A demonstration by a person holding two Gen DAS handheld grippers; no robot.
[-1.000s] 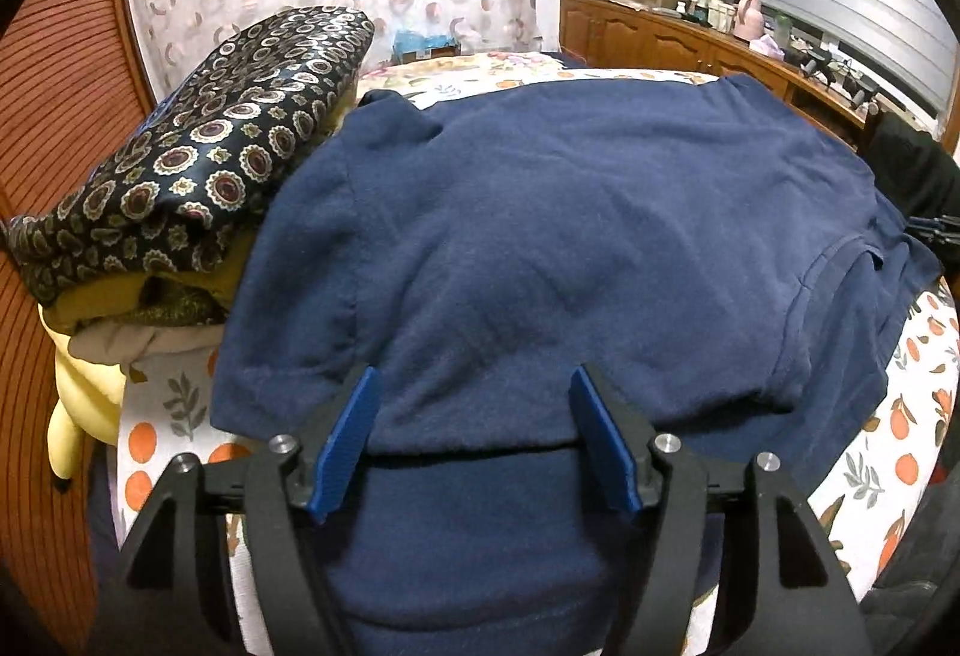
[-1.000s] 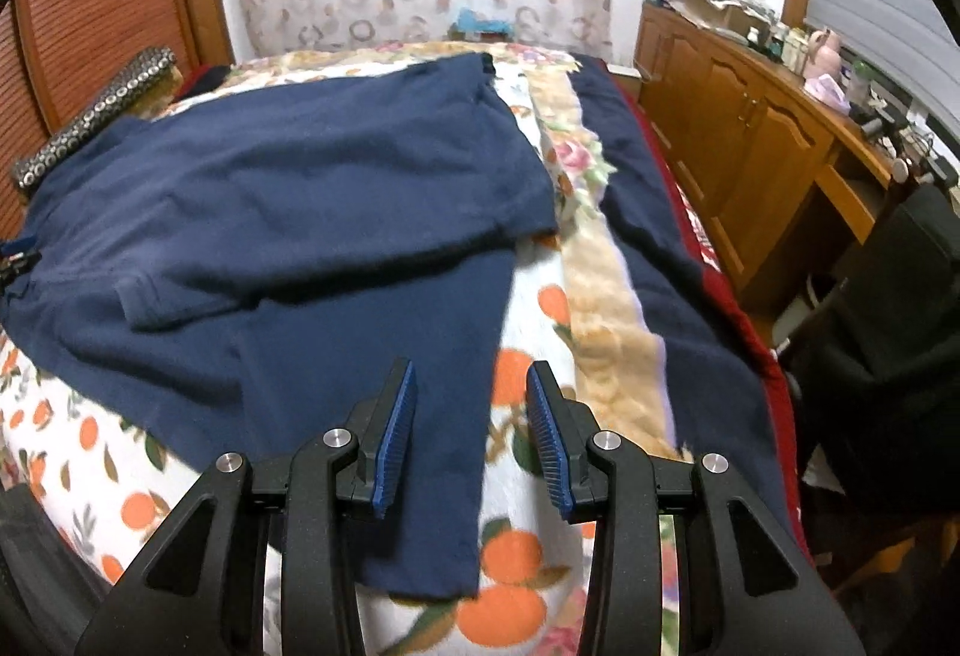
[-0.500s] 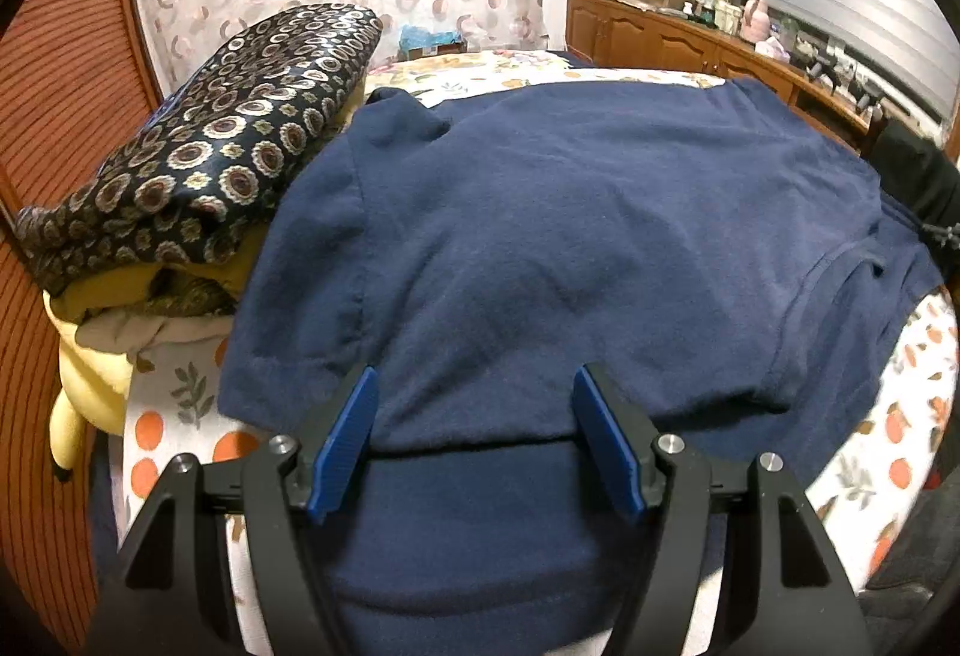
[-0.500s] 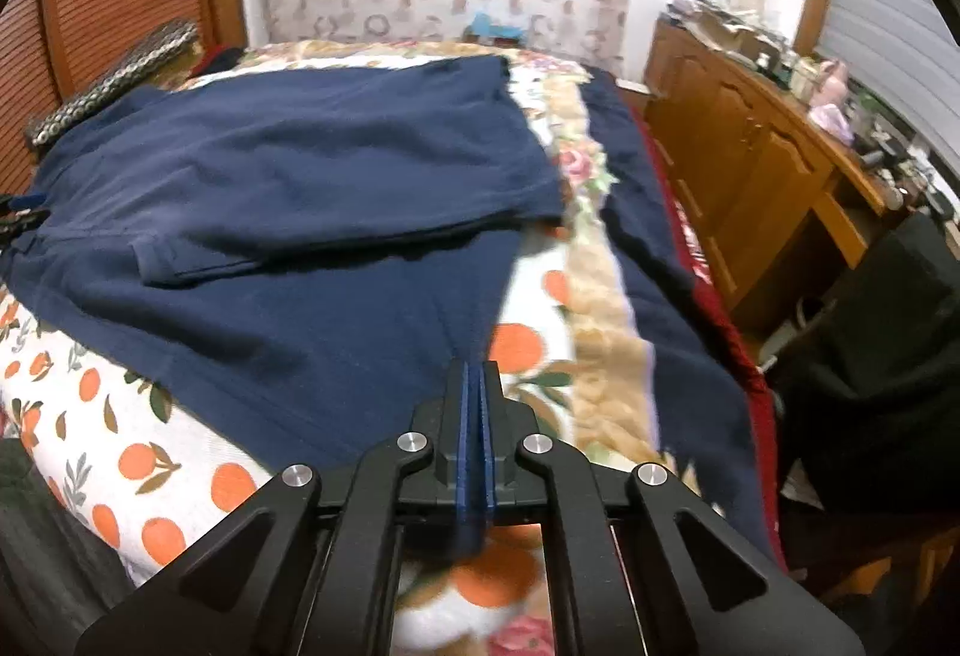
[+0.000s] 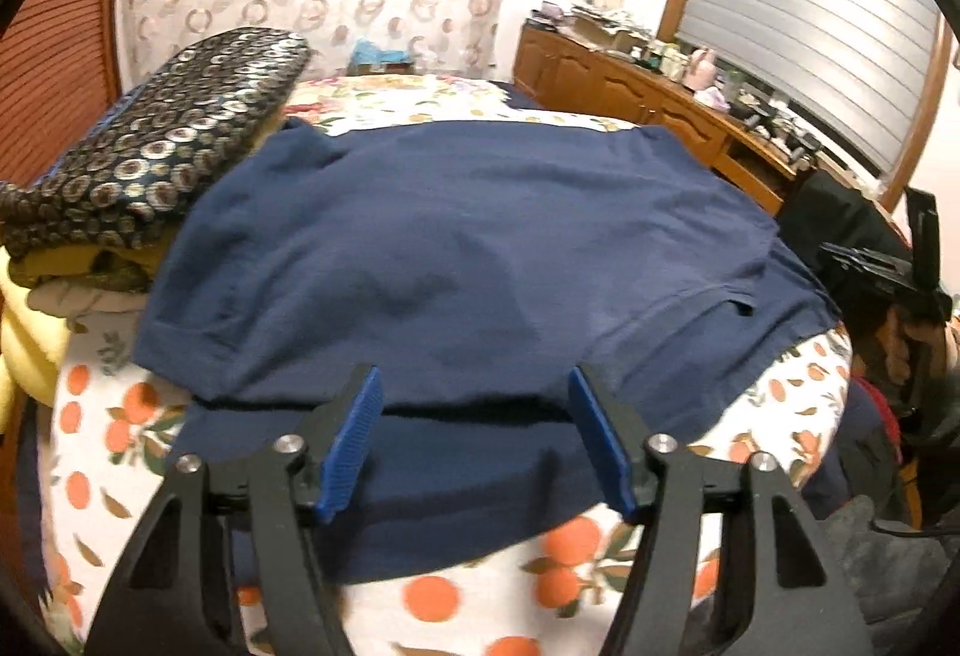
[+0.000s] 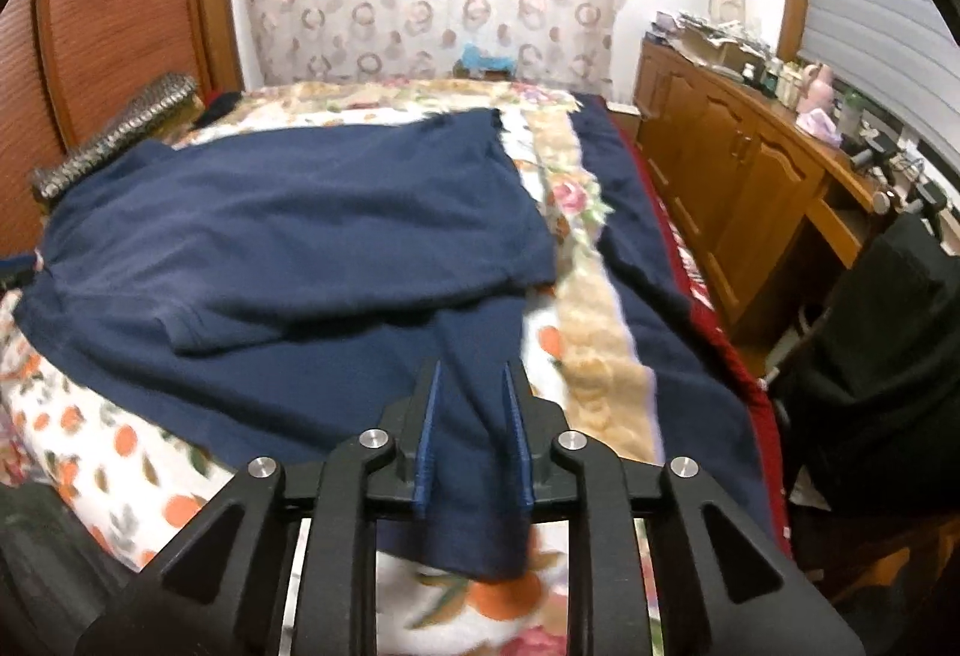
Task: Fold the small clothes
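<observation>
A navy blue shirt (image 5: 468, 260) lies spread on the bed, its upper part folded over the lower part; it also shows in the right wrist view (image 6: 288, 236). My left gripper (image 5: 474, 440) is open and empty, hovering just above the shirt's near edge. My right gripper (image 6: 472, 440) has its jaws a little apart, with the shirt's lower corner (image 6: 480, 524) lying between the fingers and hanging below them. The right gripper also shows at the far right of the left wrist view (image 5: 882, 278).
The bed has an orange-print sheet (image 5: 120, 452) and a floral blanket (image 6: 600, 344). A patterned dark cushion (image 5: 162, 146) on stacked bedding lies at the left. A wooden cabinet (image 6: 738, 170) stands on the right. A black chair (image 6: 888, 356) is beside the bed.
My right gripper shut half a second ago and now stands slightly apart with the shirt's corner between its fingers. My left gripper has drawn back a little, staying open.
</observation>
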